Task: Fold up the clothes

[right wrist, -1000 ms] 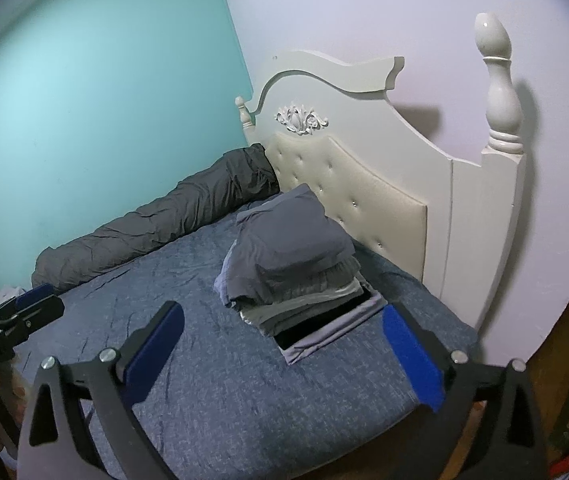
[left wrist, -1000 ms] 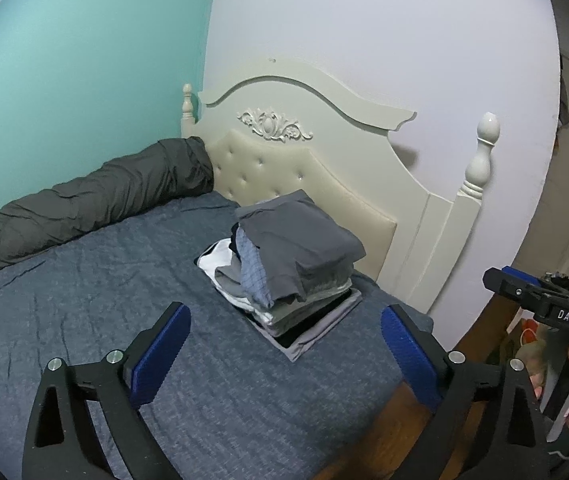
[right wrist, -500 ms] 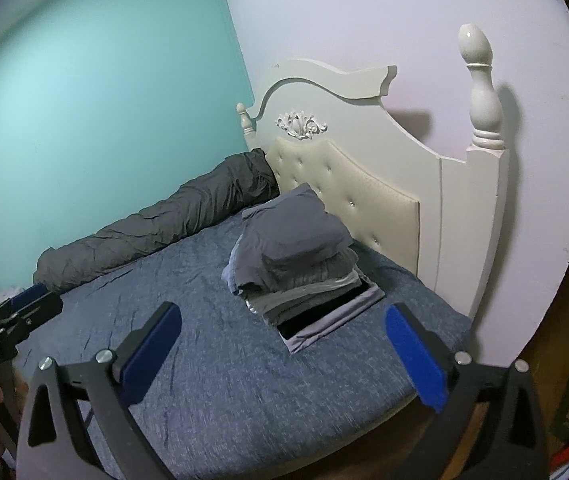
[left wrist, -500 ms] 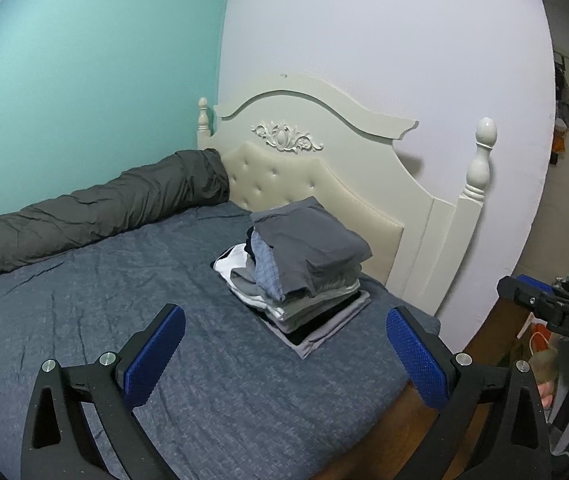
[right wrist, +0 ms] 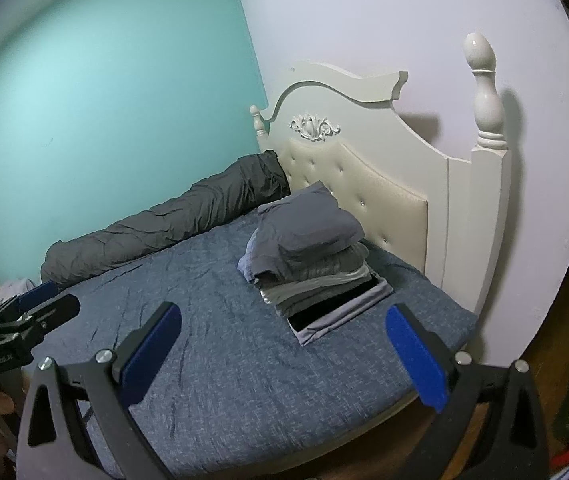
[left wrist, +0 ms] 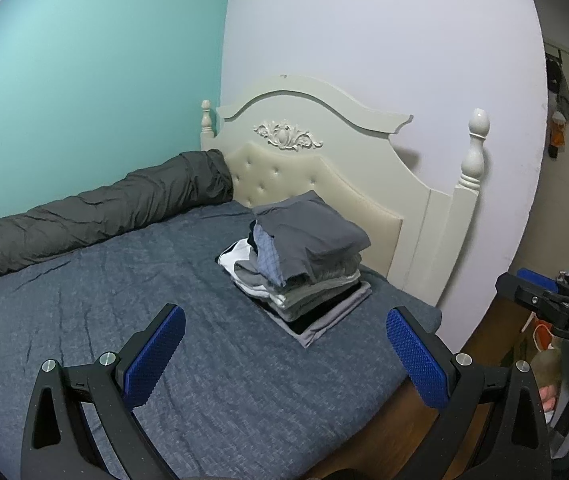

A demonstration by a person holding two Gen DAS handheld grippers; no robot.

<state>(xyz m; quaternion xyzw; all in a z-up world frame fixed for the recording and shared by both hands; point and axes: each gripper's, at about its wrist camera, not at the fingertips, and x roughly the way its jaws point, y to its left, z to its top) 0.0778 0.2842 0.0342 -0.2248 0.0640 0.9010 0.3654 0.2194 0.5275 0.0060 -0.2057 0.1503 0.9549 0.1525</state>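
A stack of folded clothes, grey on top with white and blue pieces below, sits on the blue bedspread near the headboard; it also shows in the right wrist view. My left gripper is open and empty, held back from the stack above the bed's near part. My right gripper is open and empty, also well short of the stack. Each gripper shows at the edge of the other's view: the right gripper and the left gripper.
A cream headboard with posts stands behind the stack. A rolled dark grey duvet lies along the teal wall. The bed's wooden edge and floor are at the right, with clutter on the floor.
Both grippers have pulled back and up from the bed, so the stack looks smaller and farther. Both stay open and empty. The stack has not moved.
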